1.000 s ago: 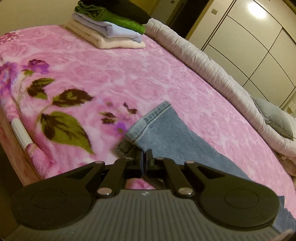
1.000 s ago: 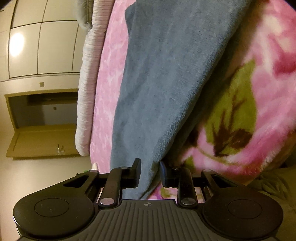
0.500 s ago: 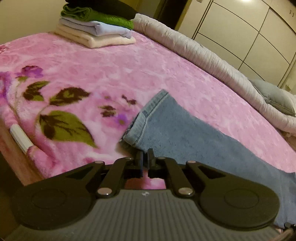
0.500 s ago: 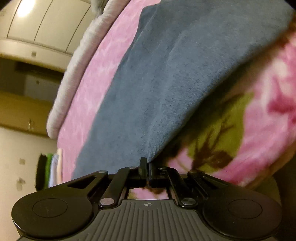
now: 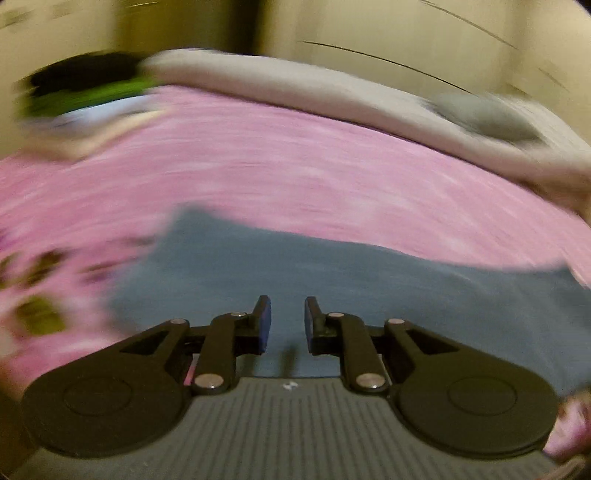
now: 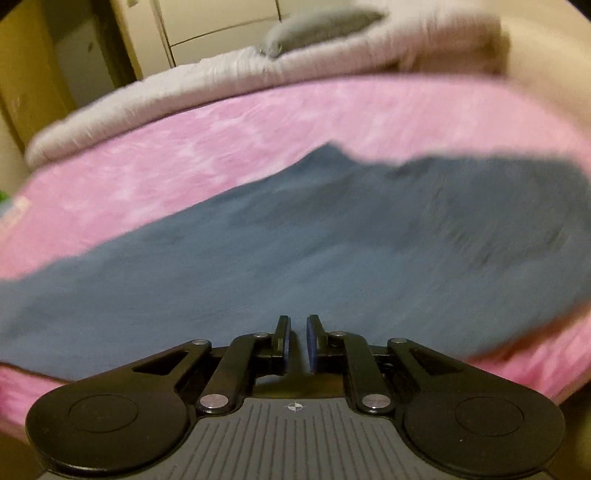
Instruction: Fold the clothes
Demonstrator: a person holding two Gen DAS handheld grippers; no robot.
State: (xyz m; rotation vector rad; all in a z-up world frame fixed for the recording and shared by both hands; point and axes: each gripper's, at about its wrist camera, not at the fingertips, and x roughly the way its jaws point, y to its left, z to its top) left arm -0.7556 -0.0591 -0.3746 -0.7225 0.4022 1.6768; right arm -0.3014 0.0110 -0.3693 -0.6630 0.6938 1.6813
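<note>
In the left wrist view everything beyond the left tool is smeared by motion. Its jaws have just been opening and stand apart with a clear gap and nothing between them; the blue pads face each other over bare cloth. Below and ahead of it the blue jeans lie flat across the pink blanket, one end reaching toward the left of the picture, the other running off past the right edge. At the far left the blanket's leaf pattern shows only as green and dark streaks. On the far left corner of the bed sits a pile of folded clothes, black over green over pale layers, its edges too blurred to count. A grey quilt roll lines the far side of the bed, with what seems to be a grey pillow on it.

In the right wrist view the right tool has also just been opening; its jaws are parted by a narrow gap and hold nothing. The jeans spread wide across the blanket in front of it, the right-hand part bunched and dark, the left end cut off by the frame. The quilt roll and pillow lie behind.
</note>
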